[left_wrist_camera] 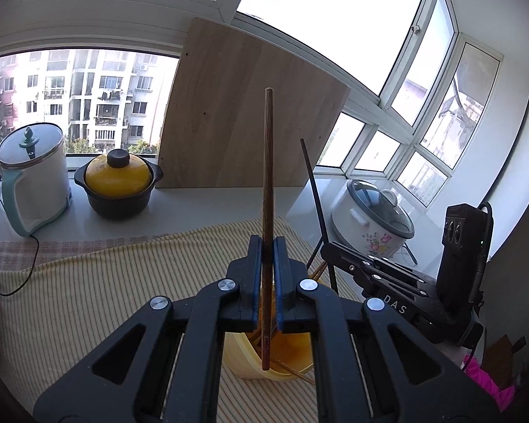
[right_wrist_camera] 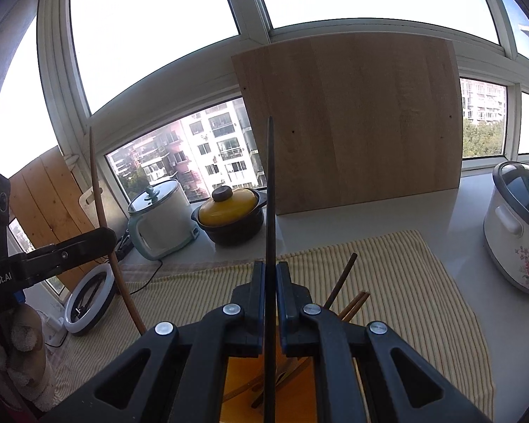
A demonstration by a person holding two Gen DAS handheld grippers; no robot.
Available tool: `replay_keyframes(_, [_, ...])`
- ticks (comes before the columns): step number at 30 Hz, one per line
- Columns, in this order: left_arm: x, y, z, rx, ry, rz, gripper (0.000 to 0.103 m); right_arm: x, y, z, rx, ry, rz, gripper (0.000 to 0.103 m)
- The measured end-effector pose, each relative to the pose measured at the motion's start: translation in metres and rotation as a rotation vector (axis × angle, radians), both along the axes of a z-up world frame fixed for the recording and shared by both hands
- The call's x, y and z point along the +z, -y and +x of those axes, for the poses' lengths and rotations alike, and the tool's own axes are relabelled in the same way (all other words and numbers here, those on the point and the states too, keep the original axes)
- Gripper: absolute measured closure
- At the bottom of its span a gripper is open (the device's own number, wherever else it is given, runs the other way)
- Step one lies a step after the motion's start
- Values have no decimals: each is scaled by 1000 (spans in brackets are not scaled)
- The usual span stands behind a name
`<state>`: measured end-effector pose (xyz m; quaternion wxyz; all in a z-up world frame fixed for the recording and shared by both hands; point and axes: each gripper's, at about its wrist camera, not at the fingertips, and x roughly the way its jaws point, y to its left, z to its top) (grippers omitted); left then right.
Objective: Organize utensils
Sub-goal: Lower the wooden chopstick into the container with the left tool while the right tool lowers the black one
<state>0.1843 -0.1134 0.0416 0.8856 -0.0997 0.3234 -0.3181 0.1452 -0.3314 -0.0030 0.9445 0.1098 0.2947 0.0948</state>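
Left wrist view: left tongs (left_wrist_camera: 268, 246) clamp a brown chopstick (left_wrist_camera: 268, 162) above the yellow holder (left_wrist_camera: 250, 363), right tongs (right_wrist_camera: 271, 271) clamp a black chopstick (right_wrist_camera: 271, 190); several sticks already inside, both held ones not yet placed.

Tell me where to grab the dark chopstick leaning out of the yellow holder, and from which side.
Grip the dark chopstick on its bare upper shaft, above the yellow holder rim, coming from above with fingers either side. It leans up and right, free of the lighter sticks below it. Both grippers are full now, so one must unload first.

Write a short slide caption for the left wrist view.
Left gripper holds a brown chopstick upright above the yellow holder; right gripper holds a black one beside it.
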Motion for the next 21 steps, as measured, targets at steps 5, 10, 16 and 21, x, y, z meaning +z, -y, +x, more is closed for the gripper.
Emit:
replay_keyframes(5, [-6, 5, 7, 2, -15, -3, 99, -5, 4, 8, -19, -3, -2, 99])
replay_keyframes(10, [-4, 5, 10, 3, -19, -13, 99, -10, 9, 14, -31, -11, 5, 99])
replay_keyframes(16, [-4, 15, 12, -2, -8, 0, 99, -12, 8, 18, -32, -8, -12, 99])
replay_keyframes(21, [-16, 23, 16, -2, -28, 21, 99, -17, 3, 18, -31, -4, -57, 99])
